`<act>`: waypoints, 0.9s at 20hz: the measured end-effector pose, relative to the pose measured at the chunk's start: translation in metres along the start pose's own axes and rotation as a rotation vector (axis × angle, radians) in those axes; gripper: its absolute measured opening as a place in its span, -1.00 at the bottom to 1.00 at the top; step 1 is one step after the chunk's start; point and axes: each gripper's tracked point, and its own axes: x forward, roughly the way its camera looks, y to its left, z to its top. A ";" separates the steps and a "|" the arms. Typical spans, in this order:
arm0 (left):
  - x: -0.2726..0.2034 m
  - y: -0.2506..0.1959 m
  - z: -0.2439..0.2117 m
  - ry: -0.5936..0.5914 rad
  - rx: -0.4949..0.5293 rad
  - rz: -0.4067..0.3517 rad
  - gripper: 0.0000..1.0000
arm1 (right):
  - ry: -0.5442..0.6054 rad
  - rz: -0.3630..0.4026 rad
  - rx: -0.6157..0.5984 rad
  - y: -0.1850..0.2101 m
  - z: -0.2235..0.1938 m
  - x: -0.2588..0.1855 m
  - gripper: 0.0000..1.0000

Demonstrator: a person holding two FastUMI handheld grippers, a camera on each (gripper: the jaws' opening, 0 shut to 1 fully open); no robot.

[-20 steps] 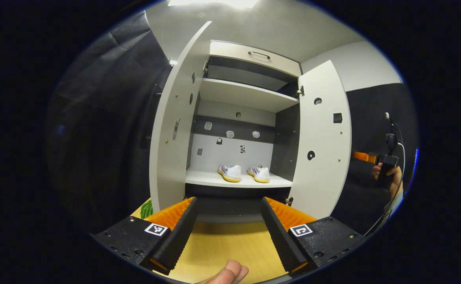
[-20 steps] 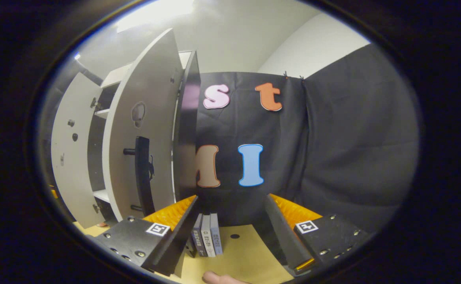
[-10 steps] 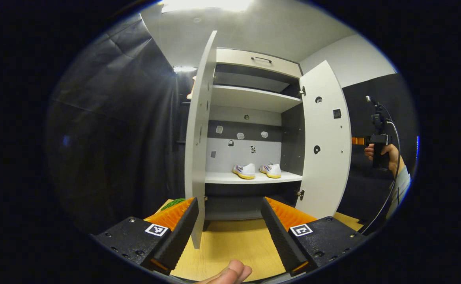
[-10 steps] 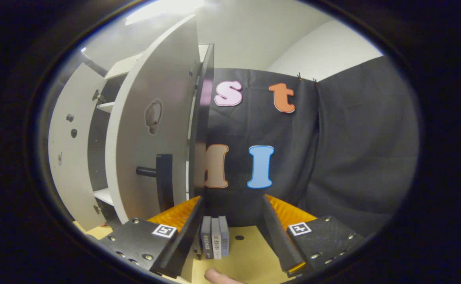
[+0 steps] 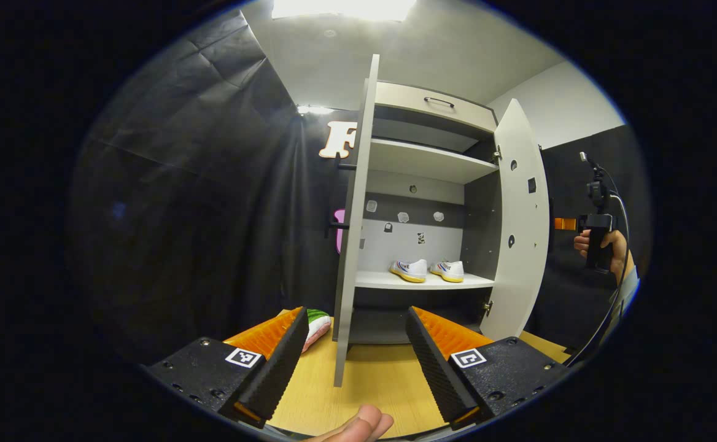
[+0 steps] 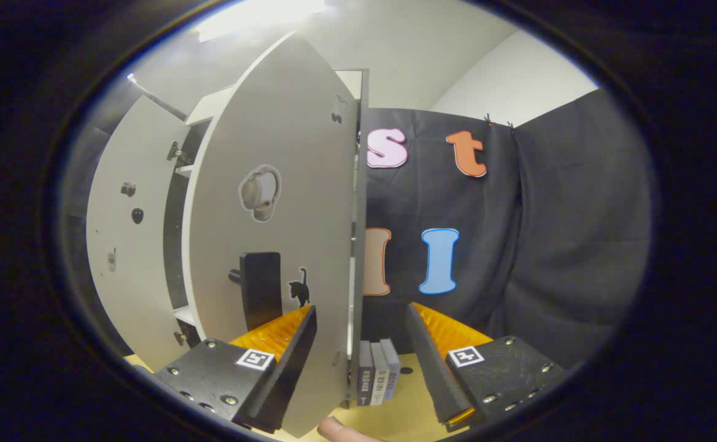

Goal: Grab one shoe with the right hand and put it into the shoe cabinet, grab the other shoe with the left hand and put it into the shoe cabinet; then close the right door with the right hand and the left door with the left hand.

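Two white shoes with yellow soles [image 5: 409,270] [image 5: 449,271] stand side by side on the lower shelf of the white shoe cabinet [image 5: 423,162]. Both doors are open. In the left gripper view the left door [image 5: 352,245] is seen edge-on and the right door [image 5: 521,227] swings out to the right. My left gripper [image 5: 355,362] is open and empty, well back from the cabinet. My right gripper [image 6: 358,362] is open, close to the outer face of the right door [image 6: 272,233], beside its black handle [image 6: 260,298]. The door's free edge runs down between my fingers; contact cannot be told. The right gripper [image 5: 558,224] also appears beyond that door, held by a hand.
The cabinet stands on a light wooden table [image 5: 371,380]. A green and white object [image 5: 317,322] lies left of the left door. Several upright books [image 6: 377,380] stand by the cabinet's right side. An upper shelf and a drawer with a handle [image 5: 438,101] sit above.
The left gripper view has swung left, so the left door now shows edge-on. My right gripper has come closer to the right door, whose outer face now looms larger.
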 end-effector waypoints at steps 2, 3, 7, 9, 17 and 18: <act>0.002 0.012 -0.001 0.003 0.008 0.020 0.92 | -0.011 -0.005 -0.031 0.016 0.001 0.009 0.76; 0.003 0.019 -0.003 0.005 0.011 0.032 0.93 | -0.011 0.008 -0.030 0.031 0.001 0.015 0.77; 0.010 0.051 -0.006 0.017 0.014 0.088 0.92 | 0.017 0.109 0.002 0.093 -0.018 0.028 0.77; 0.013 0.073 0.000 0.008 0.013 0.123 0.93 | 0.004 0.120 0.001 0.109 -0.023 0.028 0.92; 0.045 0.134 0.010 -0.004 0.034 0.203 0.92 | -0.095 0.062 0.020 0.093 -0.040 -0.030 0.92; 0.050 0.140 0.013 -0.006 0.032 0.210 0.92 | -0.092 0.067 0.027 0.093 -0.045 -0.042 0.89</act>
